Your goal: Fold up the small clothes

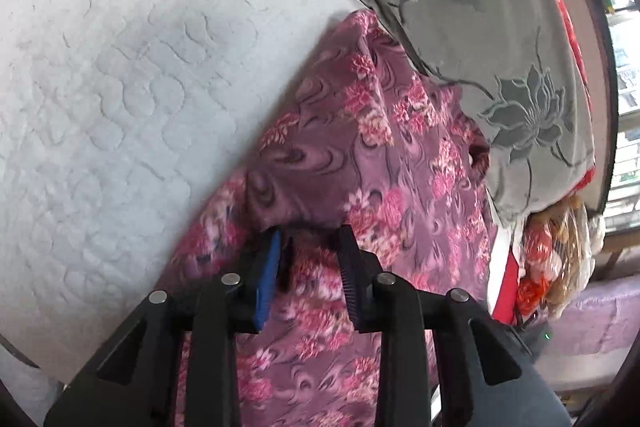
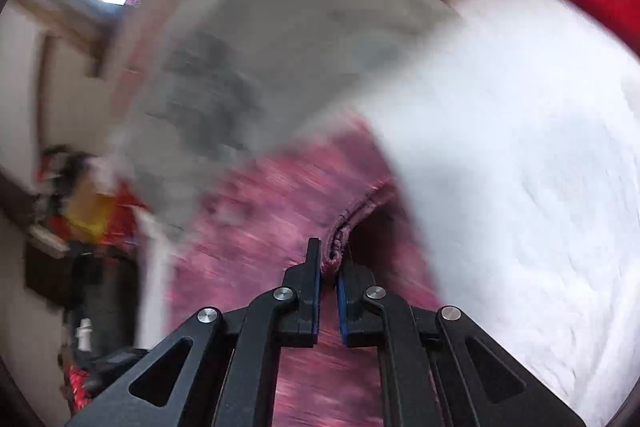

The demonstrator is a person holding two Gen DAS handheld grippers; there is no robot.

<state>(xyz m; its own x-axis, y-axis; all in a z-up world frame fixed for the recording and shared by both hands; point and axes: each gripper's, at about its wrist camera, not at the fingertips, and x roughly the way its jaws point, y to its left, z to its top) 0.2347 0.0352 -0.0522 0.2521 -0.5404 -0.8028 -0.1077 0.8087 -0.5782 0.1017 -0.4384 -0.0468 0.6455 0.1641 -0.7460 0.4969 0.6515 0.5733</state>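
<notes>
1. Spreading under everything is the white quilted mattress [image 1: 120,99], the landmark for the rest; it shows bare to one side of the garment in both wrist views.
2. Against the mattress's far edge lies a grey pillow [image 1: 472,39] with a raised flower pattern, and red bedding [image 1: 572,27] shows beyond it.
3. On the mattress, with its far end touching the pillow, lies the floral purple-pink garment [image 1: 360,147]. It looks soft and fleecy, and it is spread long and rumpled with no neat fold showing, so I judge the folding barely begun: the first fold and all later ones are left to do.
4. Off the mattress's edge beyond the pillow sits a clear plastic bag [image 1: 560,251] of orange and tan things (contents too blurred to name).
5. Over the near part of the garment, the left gripper [image 1: 310,251] has its jaws moderately apart. A hump of cloth rises between the tips, but the pads do not look pressed on it, so it seems to hold nothing yet.
6. At the garment's hemmed edge beside the bare mattress, the right gripper [image 2: 330,263] has its jaws narrow, pinching the thick rolled hem [image 2: 352,223]. That view is heavily smeared by motion blur.
</notes>
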